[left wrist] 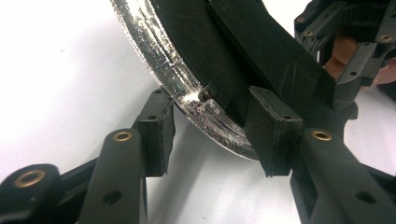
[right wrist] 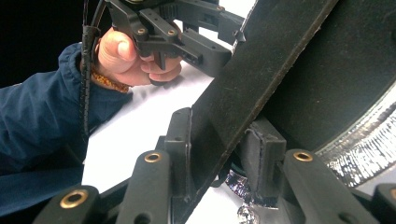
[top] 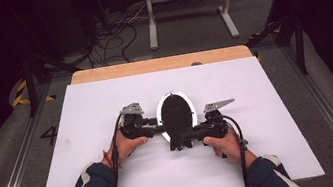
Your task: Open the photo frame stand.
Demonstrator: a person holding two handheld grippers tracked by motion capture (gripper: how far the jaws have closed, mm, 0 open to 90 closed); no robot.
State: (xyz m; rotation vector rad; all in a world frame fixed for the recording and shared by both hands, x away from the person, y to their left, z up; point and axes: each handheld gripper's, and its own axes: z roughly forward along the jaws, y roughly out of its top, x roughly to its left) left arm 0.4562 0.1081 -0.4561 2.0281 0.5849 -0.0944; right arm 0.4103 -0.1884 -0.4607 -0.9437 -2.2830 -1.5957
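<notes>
Black oval pan (top: pixel 176 113) with a shiny foil rim (left wrist: pixel 154 56) sits mid-table. Right gripper (right wrist: pixel 219 154) squeezes its flat black handle (right wrist: pixel 261 79). Left gripper (left wrist: pixel 210 130) is around the rim, one pad touching, the other a little off (not pinching yet). If it shuts crooked, I think the foil could tear on the white table (top: pixel 105 103).

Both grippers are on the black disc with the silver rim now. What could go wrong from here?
1. The left gripper straddles the silver rim at a slant, beside a small pin. Squeezing there might crease the foil or let the rim slip out.
2. The right gripper clamps only the black strap. A pull could twist the disc instead of lifting it evenly.
</notes>
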